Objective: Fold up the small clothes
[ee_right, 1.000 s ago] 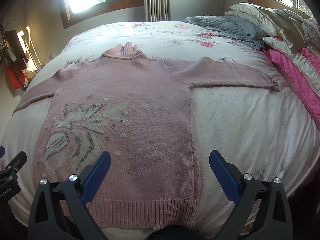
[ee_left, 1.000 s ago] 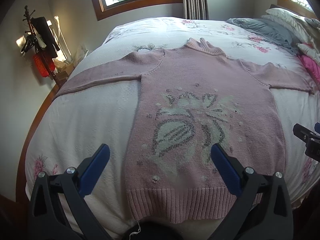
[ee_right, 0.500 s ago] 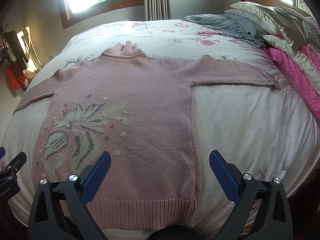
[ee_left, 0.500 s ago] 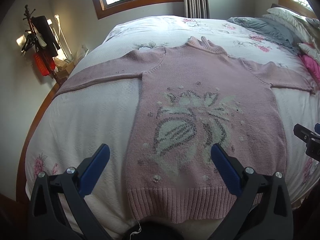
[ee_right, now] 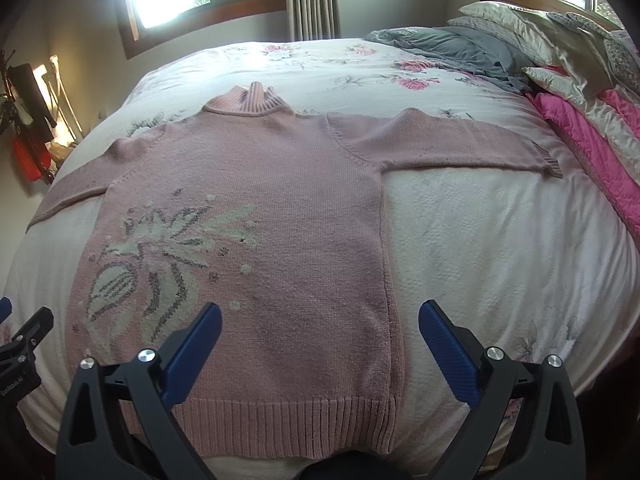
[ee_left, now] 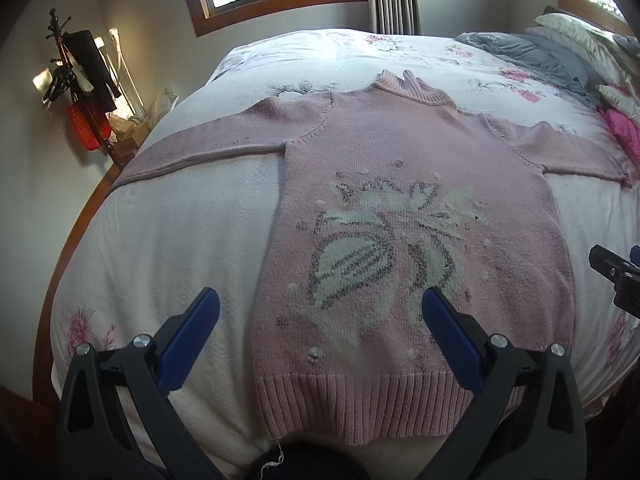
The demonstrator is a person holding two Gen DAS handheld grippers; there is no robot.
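One bed [ee_left: 180, 240], one sweater [ee_left: 420, 208], unfolded

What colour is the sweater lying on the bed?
The sweater is pale pink with a white-and-grey flower design, clearest in the left wrist view.

L gripper [ee_left: 320, 312] & R gripper [ee_right: 320, 316] side by side, fingers [ee_left: 188, 336] wide apart, nothing held.

floral bedspread [ee_right: 460, 232]; grey blanket [ee_right: 452, 50]; pink quilt [ee_right: 580, 136]; perhaps pillows [ee_right: 520, 20]
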